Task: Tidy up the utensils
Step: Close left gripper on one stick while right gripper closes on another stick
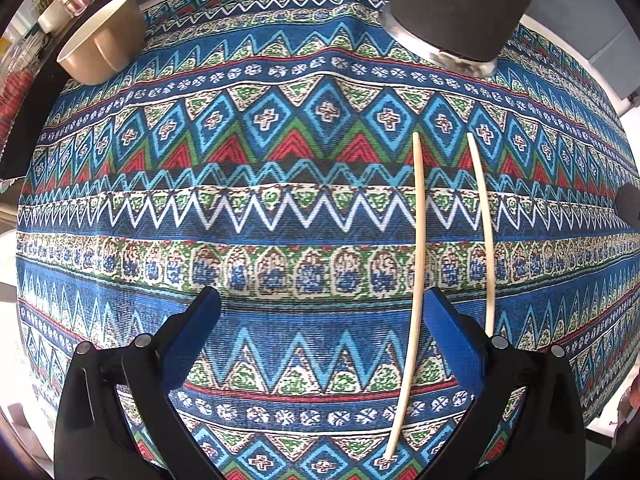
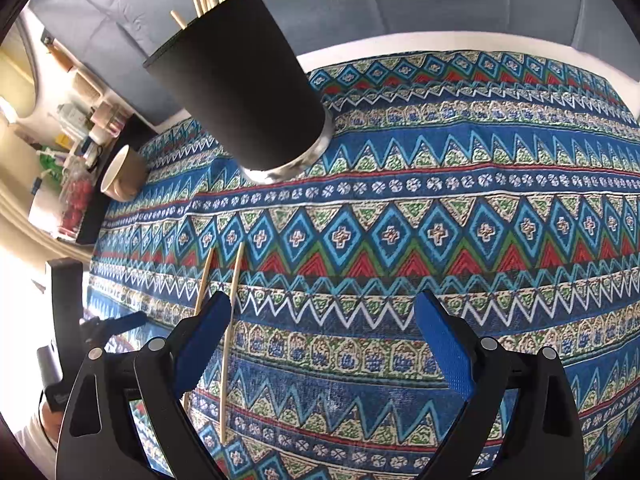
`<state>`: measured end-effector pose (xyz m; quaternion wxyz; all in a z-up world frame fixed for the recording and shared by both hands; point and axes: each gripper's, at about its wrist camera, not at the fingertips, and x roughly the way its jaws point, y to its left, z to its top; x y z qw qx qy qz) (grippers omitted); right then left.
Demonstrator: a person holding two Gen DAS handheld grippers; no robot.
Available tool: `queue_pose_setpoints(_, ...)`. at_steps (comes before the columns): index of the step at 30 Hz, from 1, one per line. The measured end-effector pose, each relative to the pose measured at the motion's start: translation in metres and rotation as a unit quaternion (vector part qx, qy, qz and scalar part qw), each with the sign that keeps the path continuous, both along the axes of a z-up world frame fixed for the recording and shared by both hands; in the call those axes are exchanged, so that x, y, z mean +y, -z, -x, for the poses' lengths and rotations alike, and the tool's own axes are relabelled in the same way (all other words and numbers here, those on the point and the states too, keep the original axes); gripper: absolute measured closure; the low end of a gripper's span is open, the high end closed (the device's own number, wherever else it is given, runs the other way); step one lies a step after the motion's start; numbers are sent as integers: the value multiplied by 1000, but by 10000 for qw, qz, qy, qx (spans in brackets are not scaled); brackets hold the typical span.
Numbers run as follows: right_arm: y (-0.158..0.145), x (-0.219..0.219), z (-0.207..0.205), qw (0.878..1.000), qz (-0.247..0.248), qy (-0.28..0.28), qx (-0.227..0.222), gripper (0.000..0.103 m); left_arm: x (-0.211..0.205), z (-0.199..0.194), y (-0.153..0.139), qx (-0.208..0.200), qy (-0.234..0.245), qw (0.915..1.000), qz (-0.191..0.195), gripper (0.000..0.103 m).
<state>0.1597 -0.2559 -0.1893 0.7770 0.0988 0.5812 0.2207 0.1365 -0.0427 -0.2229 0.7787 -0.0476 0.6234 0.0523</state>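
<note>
Two pale chopsticks lie side by side on the patterned cloth. In the left wrist view one chopstick runs just inside my right finger and the other chopstick lies outside it. My left gripper is open and empty above the cloth. In the right wrist view one chopstick lies just inside my left finger, the other chopstick is partly hidden behind it. My right gripper is open and empty. A black cup with a steel base holds several chopsticks; it shows at the far side in the left wrist view.
A tan bowl stands at the cloth's far left corner, also in the right wrist view. Cluttered shelves and jars lie beyond it. The left gripper shows at the left edge of the right wrist view. The white table edge borders the cloth.
</note>
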Motion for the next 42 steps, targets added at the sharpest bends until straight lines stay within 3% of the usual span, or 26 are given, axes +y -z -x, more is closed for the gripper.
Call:
queue_pose_setpoints(14,29,77,27,9928,541,-811,693,14,69,6,13,55,-105,9999,0,4)
queue_pose_setpoints(20,39,104,29,9866,1077,-920,812,13,109,5,20,78,-163,9998,16,4)
queue_pose_setpoints(26,46,131,30,9760,1678,-1122,822,7,125,0,18,216,-63,9997,27,4)
queue_pose_setpoints(28,51,147,36,9666,2048,-1374,695,8,118,-4,16,208,-40,9998,11,4)
queue_pose_setpoints(34,52,155,48,9716,1937,-1295,410,7,113,2,17,161,-44,9999,-14,4)
queue_pose_setpoints(42,53,142,52,9695,1988,-1327,538,8,110,5,15,142,-29,9999,-47,4)
